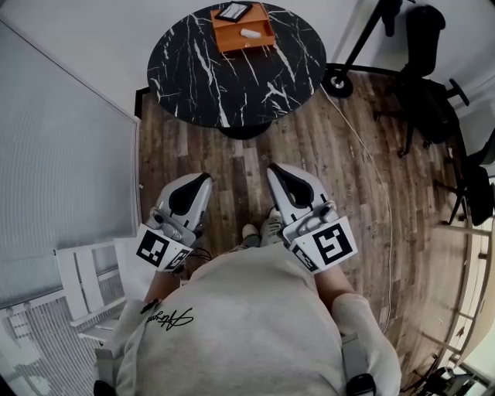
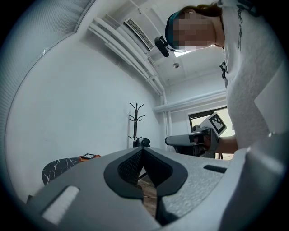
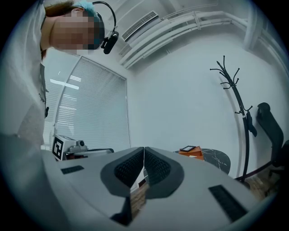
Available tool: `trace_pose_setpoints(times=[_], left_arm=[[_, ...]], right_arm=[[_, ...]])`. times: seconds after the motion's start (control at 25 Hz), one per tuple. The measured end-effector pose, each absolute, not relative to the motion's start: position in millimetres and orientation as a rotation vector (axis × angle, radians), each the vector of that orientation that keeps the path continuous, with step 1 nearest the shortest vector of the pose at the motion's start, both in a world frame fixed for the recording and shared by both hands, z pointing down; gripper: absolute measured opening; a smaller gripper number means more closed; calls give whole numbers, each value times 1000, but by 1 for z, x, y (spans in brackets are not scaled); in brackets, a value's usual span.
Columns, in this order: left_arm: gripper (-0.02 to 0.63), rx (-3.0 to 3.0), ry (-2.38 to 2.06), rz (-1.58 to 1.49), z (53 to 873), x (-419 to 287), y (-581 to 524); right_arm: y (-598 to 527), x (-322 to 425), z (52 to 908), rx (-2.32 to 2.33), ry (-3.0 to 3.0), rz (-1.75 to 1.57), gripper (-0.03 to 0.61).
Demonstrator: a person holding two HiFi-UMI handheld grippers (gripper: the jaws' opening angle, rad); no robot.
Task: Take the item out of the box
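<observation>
Removal is not happening yet: I am holding my left gripper (image 1: pixel 203 182) and right gripper (image 1: pixel 274 172) pressed together, empty, well apart from the orange open box (image 1: pixel 232 40) containing the small white item (image 1: pixel 250 33).

We see our left gripper (image 2: pixel 142 152) with its jaws closed together and empty, and beyond it the orange box (image 2: pixel 90 157) at the marble table's (image 2: pixel 58 169) edge.

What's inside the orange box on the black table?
A small white item lies in the orange box on the round table. A flat dark thing rests across the box's far end, so anything under it is hidden. The item is too small to name.
</observation>
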State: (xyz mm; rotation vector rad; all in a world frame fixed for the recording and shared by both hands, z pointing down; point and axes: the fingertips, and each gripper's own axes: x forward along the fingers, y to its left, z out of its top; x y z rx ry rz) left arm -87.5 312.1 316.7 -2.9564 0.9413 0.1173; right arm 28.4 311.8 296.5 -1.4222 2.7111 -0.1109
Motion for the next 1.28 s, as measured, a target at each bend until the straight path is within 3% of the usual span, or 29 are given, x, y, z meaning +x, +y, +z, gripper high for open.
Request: trace_pose_setpoints(times=[1.28], left_arm=[[3,-2920,1004,104,315,-78,230]], right_arm=[[222,39,293,-1367,2723,-107,11]])
